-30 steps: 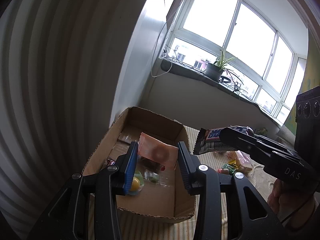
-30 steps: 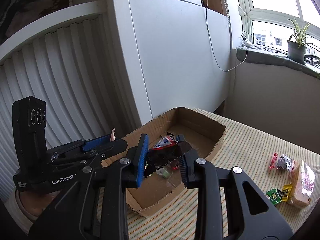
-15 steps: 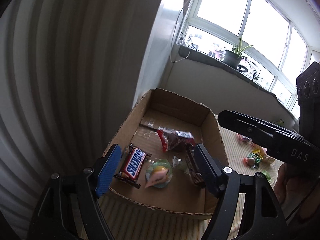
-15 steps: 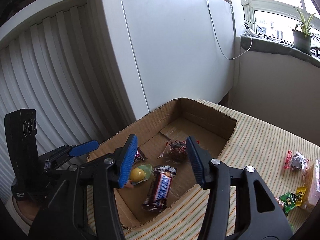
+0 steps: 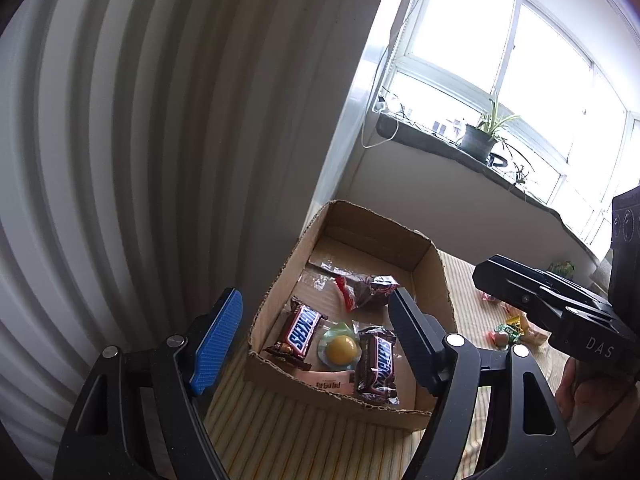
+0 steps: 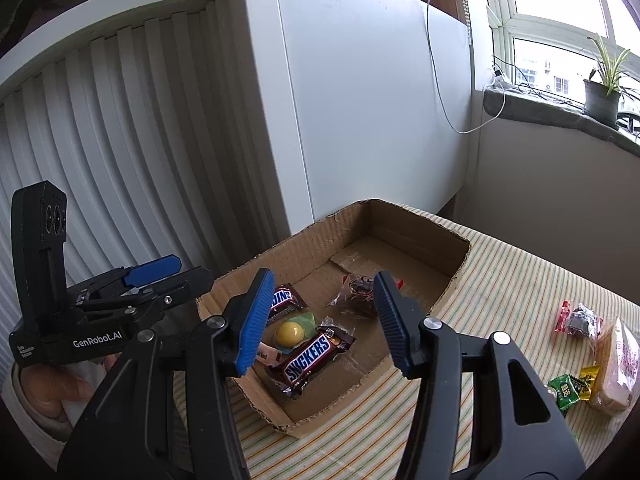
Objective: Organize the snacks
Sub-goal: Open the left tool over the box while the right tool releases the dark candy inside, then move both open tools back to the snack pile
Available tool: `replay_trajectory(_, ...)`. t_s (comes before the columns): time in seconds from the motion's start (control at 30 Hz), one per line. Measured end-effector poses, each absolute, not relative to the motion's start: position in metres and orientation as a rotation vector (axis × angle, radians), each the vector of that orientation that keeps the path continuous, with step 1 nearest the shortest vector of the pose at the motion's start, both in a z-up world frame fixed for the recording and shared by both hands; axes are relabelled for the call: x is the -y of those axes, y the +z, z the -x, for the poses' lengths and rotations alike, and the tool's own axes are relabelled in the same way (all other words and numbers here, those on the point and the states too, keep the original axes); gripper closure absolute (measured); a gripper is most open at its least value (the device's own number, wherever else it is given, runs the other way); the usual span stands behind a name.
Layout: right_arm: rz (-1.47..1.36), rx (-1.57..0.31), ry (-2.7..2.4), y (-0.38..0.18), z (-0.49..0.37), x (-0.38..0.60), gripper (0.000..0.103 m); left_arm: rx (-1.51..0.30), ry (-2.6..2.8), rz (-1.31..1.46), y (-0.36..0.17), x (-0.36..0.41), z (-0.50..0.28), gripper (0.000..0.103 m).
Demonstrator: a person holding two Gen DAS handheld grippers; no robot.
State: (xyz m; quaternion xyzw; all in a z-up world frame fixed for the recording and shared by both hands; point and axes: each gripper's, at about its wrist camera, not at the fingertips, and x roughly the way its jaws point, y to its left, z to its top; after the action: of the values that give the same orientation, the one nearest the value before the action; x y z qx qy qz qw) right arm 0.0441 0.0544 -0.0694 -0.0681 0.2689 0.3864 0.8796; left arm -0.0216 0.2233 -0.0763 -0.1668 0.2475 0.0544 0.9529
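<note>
My left gripper (image 5: 314, 336) and right gripper (image 6: 320, 320) hover over the cardboard box (image 6: 416, 220) on the striped table (image 6: 516, 276), jaws of both having just opened, parted and empty. Inside lie two chocolate bars (image 6: 310, 358), one yellow candy (image 6: 289, 334), one dark packet (image 5: 370, 289). Only my right view shows the loose snacks (image 6: 584, 354) clearly, right of the box.

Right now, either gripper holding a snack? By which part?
Neither. Left gripper and right gripper are open and empty above the brown cardboard box; their jaws have just been opening.
</note>
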Motion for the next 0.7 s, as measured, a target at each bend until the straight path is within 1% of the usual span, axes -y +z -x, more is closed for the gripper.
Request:
replay_trajectory(0.3, 0.105, -0.551, 0.797, -0.074, -0.035, -0.031, 0.049, -0.504, 0.103, 0.300, -0.067, -0.206, 0.022, 0.027)
replay_trajectory(0.53, 0.047, -0.551, 0.752, -0.078, -0.032, 0.018, 0.049, -0.517, 0.066, 0.245, -0.058, -0.170, 0.010, 0.027)
replay_trajectory(0.7, -0.010, -0.537, 0.686, -0.080, -0.030, 0.069, 0.049, -0.535, 0.016, 0.187, -0.055, -0.131, 0.001, 0.027)
